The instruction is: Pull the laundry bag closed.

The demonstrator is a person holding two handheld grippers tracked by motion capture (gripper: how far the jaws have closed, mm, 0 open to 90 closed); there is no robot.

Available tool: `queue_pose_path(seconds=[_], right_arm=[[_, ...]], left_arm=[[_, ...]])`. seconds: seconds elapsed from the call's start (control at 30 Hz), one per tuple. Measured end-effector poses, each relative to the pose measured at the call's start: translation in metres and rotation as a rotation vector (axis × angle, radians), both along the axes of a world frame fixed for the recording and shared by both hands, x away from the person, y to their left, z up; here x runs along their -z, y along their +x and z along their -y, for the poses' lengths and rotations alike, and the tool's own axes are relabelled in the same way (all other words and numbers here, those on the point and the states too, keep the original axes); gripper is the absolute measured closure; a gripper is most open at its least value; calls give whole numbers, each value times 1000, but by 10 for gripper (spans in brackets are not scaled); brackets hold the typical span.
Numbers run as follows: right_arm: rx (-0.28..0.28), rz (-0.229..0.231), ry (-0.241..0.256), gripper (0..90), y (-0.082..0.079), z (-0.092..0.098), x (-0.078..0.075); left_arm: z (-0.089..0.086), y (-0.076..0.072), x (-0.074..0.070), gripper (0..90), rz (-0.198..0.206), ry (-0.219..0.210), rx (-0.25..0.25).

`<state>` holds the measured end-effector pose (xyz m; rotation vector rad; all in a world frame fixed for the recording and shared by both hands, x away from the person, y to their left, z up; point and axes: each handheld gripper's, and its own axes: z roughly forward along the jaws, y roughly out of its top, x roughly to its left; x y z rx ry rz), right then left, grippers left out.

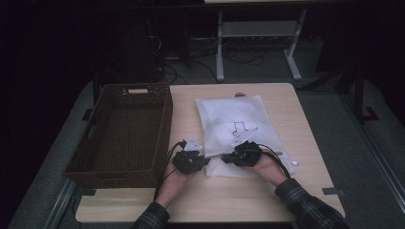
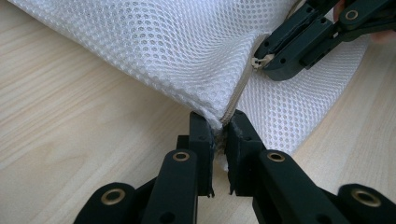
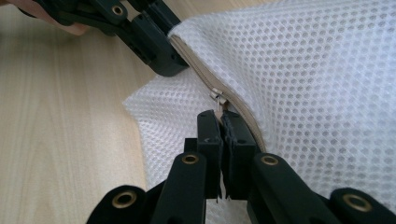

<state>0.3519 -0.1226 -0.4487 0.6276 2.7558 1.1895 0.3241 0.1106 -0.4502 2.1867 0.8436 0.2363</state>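
My left gripper (image 2: 218, 135) pinches the mesh bag (image 2: 187, 51) corner; my right gripper (image 3: 223, 126) clamps the zipper pull (image 3: 217, 99). From above, both hands lie low on the counter (image 1: 200, 200) beside a basket (image 1: 122, 136)

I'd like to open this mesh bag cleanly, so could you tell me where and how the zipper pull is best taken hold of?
Grip the small metal zipper pull by its flat tab, coming from the near edge along the zipper line. The right tongs already pinch it so, while the left tongs clamp the mesh bag corner at the zipper's end.
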Motion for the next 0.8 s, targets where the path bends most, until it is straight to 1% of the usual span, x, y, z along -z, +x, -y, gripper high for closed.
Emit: queue_pose_path(seconds=[0.07, 0.1, 0.13, 0.23, 0.27, 0.33, 0.53, 0.63, 0.67, 0.8], right_arm=[[12, 4, -14, 867, 1, 2, 1], [17, 8, -19, 867, 2, 4, 1], [28, 0, -16, 867, 3, 7, 1], [41, -7, 2, 867, 4, 15, 1], [40, -5, 6, 867, 4, 16, 0], [39, 2, -4, 867, 3, 17, 1], [41, 6, -11, 866, 2, 17, 0], [48, 7, -15, 866, 3, 21, 0], [58, -1, -13, 866, 2, 22, 0], [72, 2, -12, 866, 3, 31, -1]], left_arm=[[-2, 1, 0, 819, 0, 7, -16], [-4, 2, 0, 819, -1, 3, -24], [-6, 2, 0, 819, -6, -6, -32], [-10, 4, 0, 818, -13, -22, -34], [-9, 3, 0, 818, -11, -19, -32], [-8, 3, 0, 817, -8, -8, -30], [-8, 3, 1, 817, -14, -10, -38], [-9, 4, 1, 817, -12, -8, -38], [-9, 4, 1, 817, -13, -6, -41], [-11, 4, 1, 817, -18, -13, -50]])
